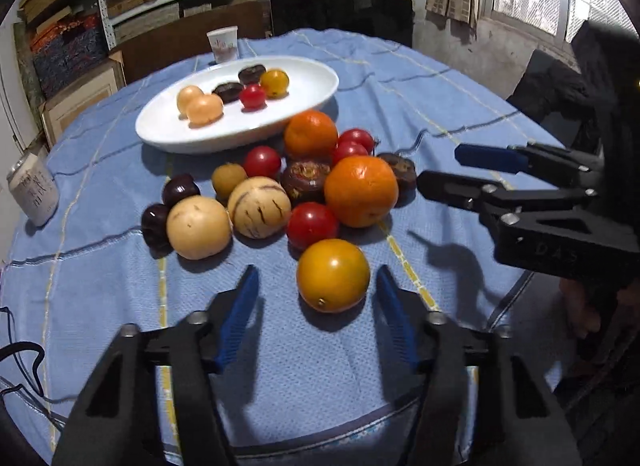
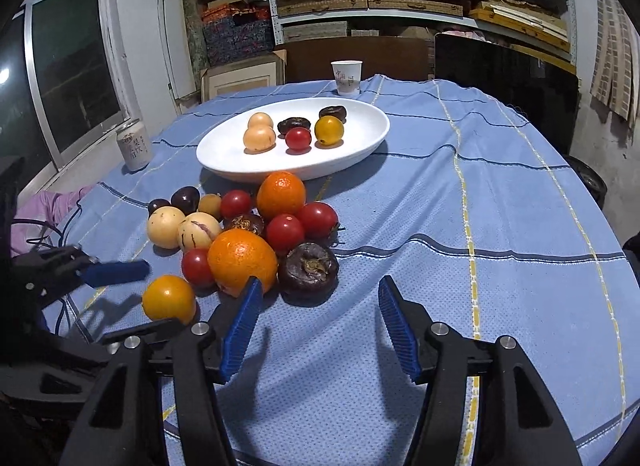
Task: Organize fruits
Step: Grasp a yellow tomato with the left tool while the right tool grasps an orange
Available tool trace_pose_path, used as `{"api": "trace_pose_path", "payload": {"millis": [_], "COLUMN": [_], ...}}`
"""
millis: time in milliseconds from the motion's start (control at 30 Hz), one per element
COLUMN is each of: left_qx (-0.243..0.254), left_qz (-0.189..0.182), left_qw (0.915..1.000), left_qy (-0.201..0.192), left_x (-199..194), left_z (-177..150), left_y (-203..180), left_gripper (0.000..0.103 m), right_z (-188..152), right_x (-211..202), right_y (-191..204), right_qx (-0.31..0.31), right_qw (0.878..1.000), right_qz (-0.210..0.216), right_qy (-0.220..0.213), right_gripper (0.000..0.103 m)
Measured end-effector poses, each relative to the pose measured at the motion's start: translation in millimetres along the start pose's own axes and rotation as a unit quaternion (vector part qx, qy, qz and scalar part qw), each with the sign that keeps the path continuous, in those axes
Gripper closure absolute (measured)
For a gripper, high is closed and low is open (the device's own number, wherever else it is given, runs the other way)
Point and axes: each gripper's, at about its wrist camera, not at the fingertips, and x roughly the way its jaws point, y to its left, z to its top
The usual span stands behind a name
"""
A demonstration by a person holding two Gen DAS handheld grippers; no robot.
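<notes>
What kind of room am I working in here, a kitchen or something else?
Probably a storeroom, not a kitchen: metal shelving stacked with flat boxes fills the back wall, more boxes sit on the floor, and the fruit lies on a cloth-covered table.

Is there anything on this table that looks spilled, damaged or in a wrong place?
Nothing is spilled or broken. The paper cup and the can stand upright. Only six fruits lie on the white plate; the rest sit in a loose heap on the blue cloth, the yellow tomato apart at its near edge.
</notes>
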Motion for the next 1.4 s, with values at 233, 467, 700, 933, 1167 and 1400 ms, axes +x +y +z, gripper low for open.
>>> {"api": "trace_pose_path", "payload": {"millis": [233, 467, 700, 933, 1167, 1400], "left_qx": [-0.002, -0.045, -0.105, -0.091, -0.093, -0.095], "left_qz": [-0.012, 0.000, -0.008, -0.009, -0.014, -0.015], "left_qw": [0.9998, 0.9961, 0.9926, 0.9935, 0.9931, 0.9930], "left_qy": [-0.015, -0.075, -0.060, -0.068, -0.071, -0.069], "left_x": [1.7, -22.1, -15.5, -17.2, -18.6, -18.6], "left_z": [-1.4, -4.2, -4.0, -5.6, -6.5, -6.6], "left_y": [-1.5, 28.2, 61.7, 56.6, 57.2, 58.0], "left_gripper": [0.066, 0.066, 0.066, 0.066, 0.066, 0.066], "right_z": [0.8, 1.6, 12.0, 23.3, 23.8, 22.6], "right_x": [2.5, 5.5, 7.6, 30.5, 32.5, 30.4], "right_y": [-0.1, -4.4, 39.8, 51.5, 54.9, 51.7], "right_qx": [-0.001, 0.012, -0.061, -0.062, -0.070, -0.060], "right_qw": [1.000, 1.000, 0.998, 0.997, 0.996, 0.997], "right_qz": [0.009, 0.013, 0.016, 0.030, 0.031, 0.027], "right_qy": [0.006, 0.013, 0.010, 0.040, 0.047, 0.045], "right_gripper": [0.042, 0.042, 0.042, 0.053, 0.049, 0.057]}}
